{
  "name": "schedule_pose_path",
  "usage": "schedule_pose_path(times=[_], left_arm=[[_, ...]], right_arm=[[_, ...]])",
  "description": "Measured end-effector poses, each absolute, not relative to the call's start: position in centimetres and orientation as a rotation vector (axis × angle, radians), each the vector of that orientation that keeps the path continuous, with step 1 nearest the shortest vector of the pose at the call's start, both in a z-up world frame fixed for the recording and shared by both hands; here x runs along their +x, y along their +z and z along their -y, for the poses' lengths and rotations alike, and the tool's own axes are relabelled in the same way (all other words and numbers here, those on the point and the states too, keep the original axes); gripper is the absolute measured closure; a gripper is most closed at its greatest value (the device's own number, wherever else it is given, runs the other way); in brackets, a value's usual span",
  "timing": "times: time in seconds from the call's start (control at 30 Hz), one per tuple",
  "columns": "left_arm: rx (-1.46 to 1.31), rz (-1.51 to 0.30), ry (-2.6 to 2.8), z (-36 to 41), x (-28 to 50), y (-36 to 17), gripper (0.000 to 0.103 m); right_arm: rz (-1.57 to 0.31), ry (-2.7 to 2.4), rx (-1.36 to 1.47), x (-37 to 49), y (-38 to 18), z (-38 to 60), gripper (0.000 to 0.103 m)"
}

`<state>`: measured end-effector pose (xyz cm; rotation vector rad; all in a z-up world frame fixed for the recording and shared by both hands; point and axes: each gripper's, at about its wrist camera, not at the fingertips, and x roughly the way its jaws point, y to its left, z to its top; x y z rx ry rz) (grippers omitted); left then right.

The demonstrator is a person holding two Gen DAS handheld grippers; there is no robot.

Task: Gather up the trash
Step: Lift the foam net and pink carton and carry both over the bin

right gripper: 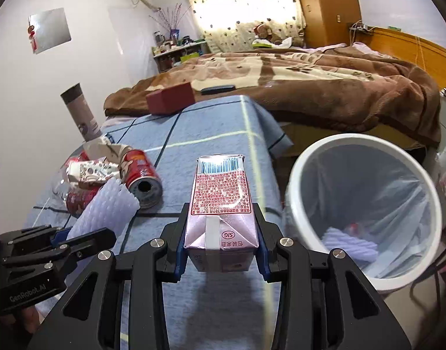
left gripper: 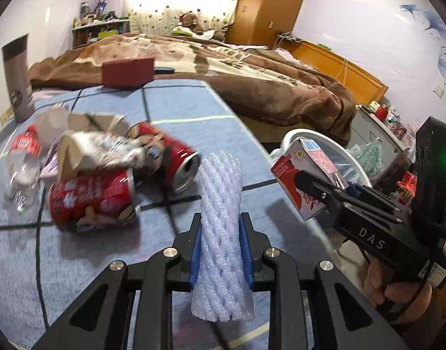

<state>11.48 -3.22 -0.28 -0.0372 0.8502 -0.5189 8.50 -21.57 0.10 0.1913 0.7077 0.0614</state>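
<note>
Left gripper point(left gripper: 221, 250) clamps foam point(left gripper: 220, 221); right gripper point(right gripper: 221, 239) clamps carton point(right gripper: 221, 213). Risk: carton dropped short of bin point(right gripper: 299, 175), lower right.

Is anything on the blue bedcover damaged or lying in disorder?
Yes. Red drink cans lie on their sides in a heap with torn paper packaging and a clear plastic bottle; the packaging looks crumpled.

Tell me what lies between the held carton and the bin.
Nothing: in the right wrist view only bare blue cloth and its edge separate the carton from the bin.
</note>
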Motion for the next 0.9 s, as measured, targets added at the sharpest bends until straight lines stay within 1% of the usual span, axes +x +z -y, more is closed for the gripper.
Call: schedule_pose_path(times=[0.5, 0.9], left_arm=[[-0.003, -0.812, -0.647, 11.7, 12.2, 1.5, 0.078], [0.036, -0.832, -0.74, 18.5, 12.4, 1.8, 0.078]], right_arm=[[-0.632, -0.113, 0.14, 6.5, 2.2, 27.3, 0.064], [-0.662, -0.191, 0.163, 6.7, 1.3, 32.0, 0.064]])
